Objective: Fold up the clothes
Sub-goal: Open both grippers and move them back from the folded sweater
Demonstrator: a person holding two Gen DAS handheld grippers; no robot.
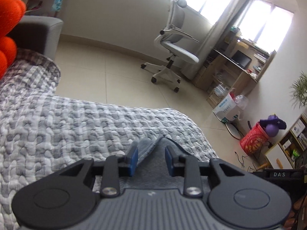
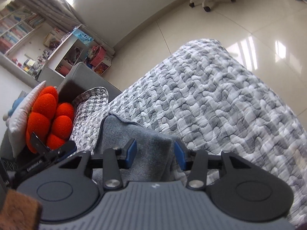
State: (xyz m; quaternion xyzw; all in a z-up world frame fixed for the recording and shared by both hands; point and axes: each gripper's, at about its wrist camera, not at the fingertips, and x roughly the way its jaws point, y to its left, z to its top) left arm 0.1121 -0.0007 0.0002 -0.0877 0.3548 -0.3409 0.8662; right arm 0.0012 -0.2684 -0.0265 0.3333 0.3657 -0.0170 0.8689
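A grey cloth [image 1: 147, 151] lies on the grey-and-white quilted cover [image 1: 76, 126], near its front edge. In the left wrist view a raised corner of the cloth sits between the blue pads of my left gripper [image 1: 151, 154], whose jaws stand apart and do not pinch it. In the right wrist view the grey cloth [image 2: 145, 143] is bunched in a thick fold between the pads of my right gripper [image 2: 155, 151], which also stands open around it. A black part of the left gripper [image 2: 44, 153] shows close by on the left.
An orange bobbled cushion [image 2: 49, 115] and a white pillow [image 2: 21, 113] lean by the grey sofa arm [image 1: 38, 32]. On the tiled floor stand an office chair [image 1: 172, 46], a cardboard box [image 1: 226, 107] and a red bag [image 1: 253, 138]. A desk [image 1: 236, 63] stands under the window.
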